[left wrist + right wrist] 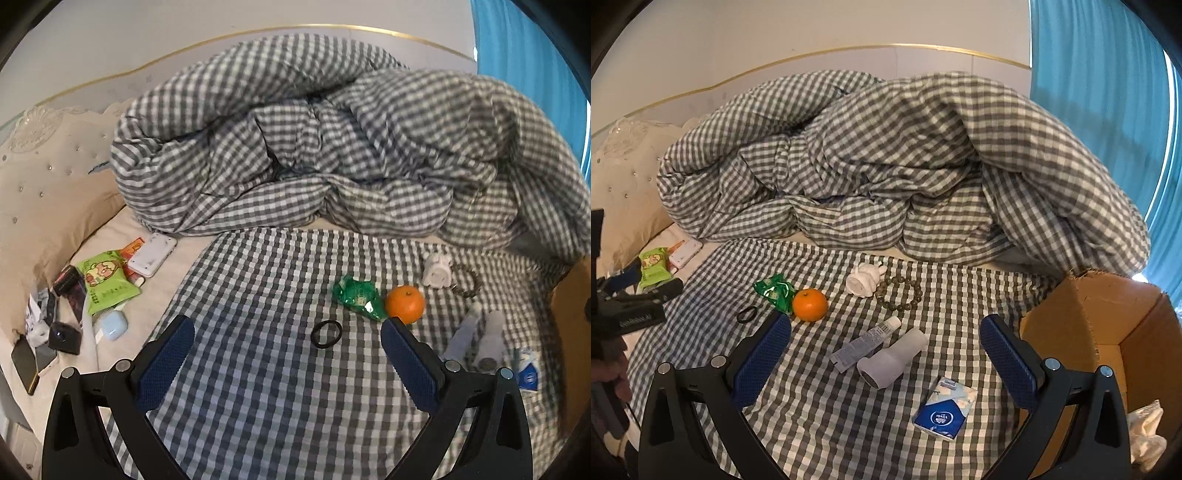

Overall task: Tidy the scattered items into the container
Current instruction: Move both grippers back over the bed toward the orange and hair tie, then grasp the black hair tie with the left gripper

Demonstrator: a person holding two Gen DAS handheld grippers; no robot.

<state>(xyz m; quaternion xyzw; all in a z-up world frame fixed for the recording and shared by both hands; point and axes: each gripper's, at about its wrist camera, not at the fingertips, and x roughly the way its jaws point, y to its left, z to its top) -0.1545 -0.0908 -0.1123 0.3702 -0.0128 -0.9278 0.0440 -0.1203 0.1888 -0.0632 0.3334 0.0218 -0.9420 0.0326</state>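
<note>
On the checked cloth lie a black ring [326, 333] [746, 314], a green wrapper [357, 297] [774, 289], an orange [405, 304] [809, 304], a white figurine [437, 270] [865, 280], a bead bracelet [898, 293], a tube [866, 343], a white cylinder [892, 358] and a blue tissue pack [945, 408]. The cardboard box [1115, 325] stands at the right with a white crumpled item [1147, 430] inside. My left gripper [287, 341] hovers open over the ring. My right gripper [884, 338] is open above the tube and cylinder.
A bunched checked duvet [314, 147] fills the back of the bed. At the left by the pillow [44, 206] lie a green snack bag [105, 277], a white device [153, 254], phones [27, 363] and other small things. A blue curtain [1100, 92] hangs at the right.
</note>
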